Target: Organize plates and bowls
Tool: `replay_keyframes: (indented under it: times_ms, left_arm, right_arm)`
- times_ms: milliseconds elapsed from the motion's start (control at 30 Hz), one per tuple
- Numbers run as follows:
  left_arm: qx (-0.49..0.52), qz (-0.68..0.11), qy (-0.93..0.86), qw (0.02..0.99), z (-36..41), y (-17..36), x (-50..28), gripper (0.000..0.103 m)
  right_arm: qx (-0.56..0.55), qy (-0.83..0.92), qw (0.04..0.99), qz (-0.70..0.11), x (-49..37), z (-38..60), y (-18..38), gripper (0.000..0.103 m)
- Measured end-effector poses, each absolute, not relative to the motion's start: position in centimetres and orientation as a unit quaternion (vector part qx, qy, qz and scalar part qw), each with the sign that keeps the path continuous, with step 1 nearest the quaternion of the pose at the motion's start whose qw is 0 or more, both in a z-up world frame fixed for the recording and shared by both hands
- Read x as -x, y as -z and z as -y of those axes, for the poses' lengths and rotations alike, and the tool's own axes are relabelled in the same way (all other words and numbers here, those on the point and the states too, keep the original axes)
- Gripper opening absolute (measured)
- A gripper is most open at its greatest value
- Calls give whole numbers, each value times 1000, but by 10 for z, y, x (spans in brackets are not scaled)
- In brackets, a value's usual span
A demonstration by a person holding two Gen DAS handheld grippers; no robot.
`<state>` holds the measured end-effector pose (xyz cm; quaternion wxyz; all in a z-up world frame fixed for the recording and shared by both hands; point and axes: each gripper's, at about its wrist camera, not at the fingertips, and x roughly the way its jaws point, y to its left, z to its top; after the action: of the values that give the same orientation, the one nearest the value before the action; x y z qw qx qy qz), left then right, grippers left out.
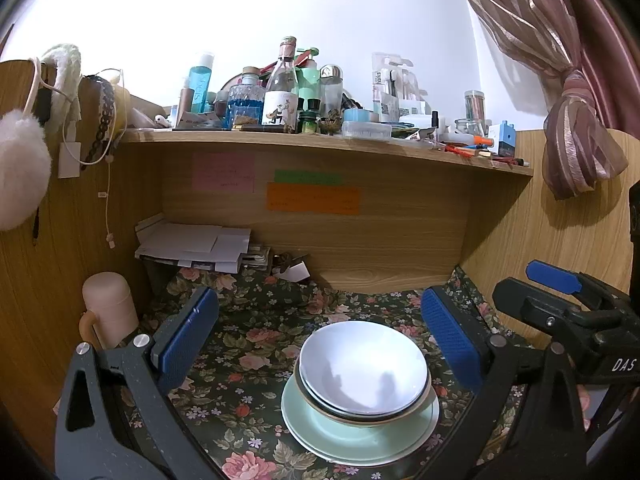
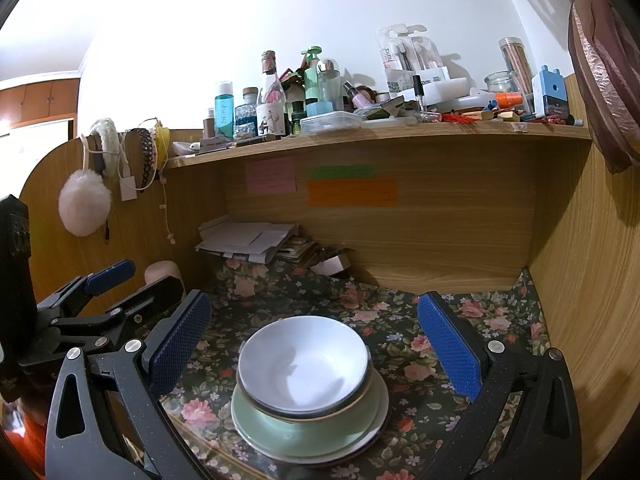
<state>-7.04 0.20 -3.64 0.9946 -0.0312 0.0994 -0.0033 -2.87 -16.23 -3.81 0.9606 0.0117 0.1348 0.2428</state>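
Left wrist view: the table point(image 1: 248, 344), covered in a dark flowered cloth, carries a stack near its front middle. Pale green plates point(image 1: 360, 436) lie at the bottom, with nested bowls point(image 1: 362, 368) on top, the uppermost one white. The left hand-held gripper point(image 1: 320, 340) hovers with its blue pads wide apart and empty. The right hand-held gripper point(image 2: 314, 338) is likewise spread and holds nothing. A pink mug point(image 1: 108, 310) stands at the left.

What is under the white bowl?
The white bowl nests in at least one more bowl, its rim showing. Below lie green plates. How many bowls are nested is hidden.
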Motion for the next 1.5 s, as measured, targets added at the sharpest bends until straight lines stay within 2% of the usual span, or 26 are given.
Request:
replay_keyframes:
  times_ms: [1500]
  left_arm:
    - [30, -99, 17, 995, 4, 36, 65, 103]
  right_arm:
    - [-23, -235, 962, -140, 24, 165, 37, 103]
